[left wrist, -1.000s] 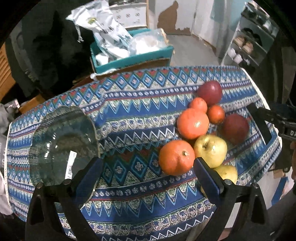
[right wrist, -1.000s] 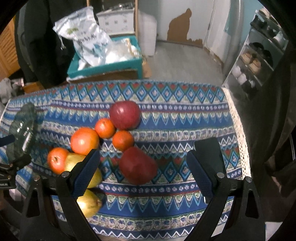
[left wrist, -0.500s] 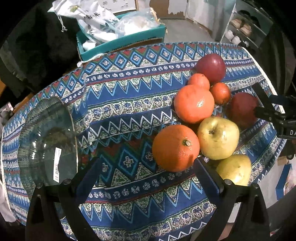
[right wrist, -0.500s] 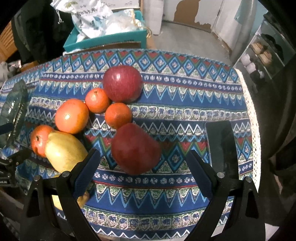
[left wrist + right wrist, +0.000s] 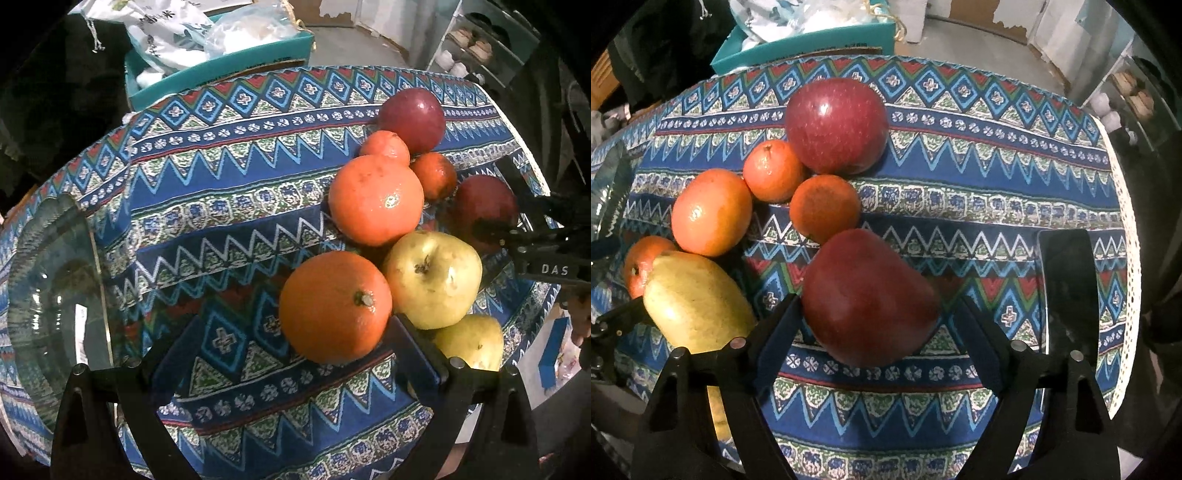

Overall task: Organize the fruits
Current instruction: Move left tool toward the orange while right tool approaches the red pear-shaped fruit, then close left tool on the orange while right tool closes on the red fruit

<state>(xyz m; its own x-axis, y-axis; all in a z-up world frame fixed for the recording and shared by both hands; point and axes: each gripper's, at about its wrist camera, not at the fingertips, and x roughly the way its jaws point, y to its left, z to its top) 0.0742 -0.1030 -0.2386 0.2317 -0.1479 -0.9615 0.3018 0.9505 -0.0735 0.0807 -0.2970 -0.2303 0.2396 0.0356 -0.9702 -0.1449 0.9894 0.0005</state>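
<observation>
Your right gripper [image 5: 879,328] points steeply down over the dark red, tapered apple [image 5: 868,295] near the front of the worktop [image 5: 979,173], which is covered in a blue zigzag-patterned cloth. Its jaws are closing with that apple between them; the left pad is at the apple's side, the right pad is apart from it, so nothing is gripped. Your left gripper [image 5: 280,354] has its jaws spread wide; the large stemmed orange [image 5: 334,306] sits between them nearer the right finger, not clamped. Fruit is clustered together: a yellow-green apple [image 5: 432,278] touches that orange, a yellow pear [image 5: 471,343] lies just beside it, a second large orange [image 5: 375,199] behind, two small tangerines [image 5: 772,171] and a round glossy red apple [image 5: 836,125] farther back. A clear glass plate [image 5: 48,280] lies at the worktop's left end, well apart from the fruit. A teal box [image 5: 221,70] of bags stands beyond the worktop.
</observation>
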